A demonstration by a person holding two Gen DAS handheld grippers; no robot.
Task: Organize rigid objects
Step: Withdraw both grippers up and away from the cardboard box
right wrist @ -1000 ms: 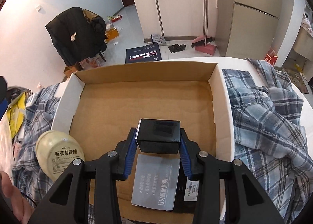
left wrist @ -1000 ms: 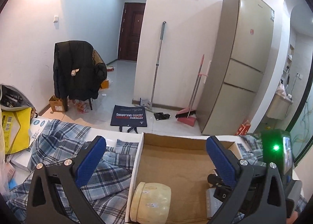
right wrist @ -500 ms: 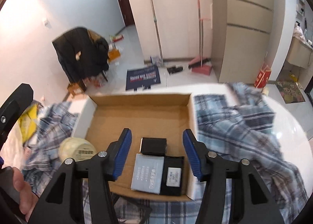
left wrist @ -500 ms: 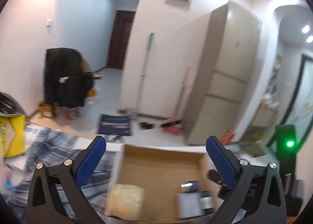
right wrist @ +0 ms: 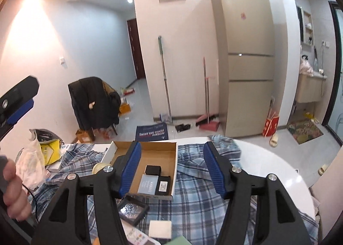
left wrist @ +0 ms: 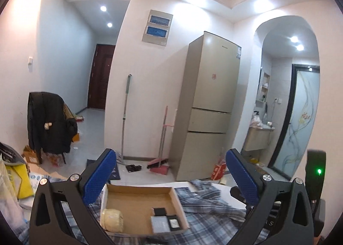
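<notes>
An open cardboard box lies on a plaid cloth. Inside it are a small black box, a grey card, a flat black item and a cream jar in the near left corner. My right gripper hovers above and in front of the box with its jaws opening and nothing between them. In the left wrist view the cardboard box sits low down, holding the cream jar and the black box. My left gripper is open, empty and well above it.
Plaid cloth covers the round white table. In front of the box lie a clear square case and a white pad. Bags crowd the left edge. A hand holds the left gripper's handle.
The right gripper let go of the small black box, which now lies in the cardboard box, and its jaws spread. Both grippers rose and drew back from the box.
</notes>
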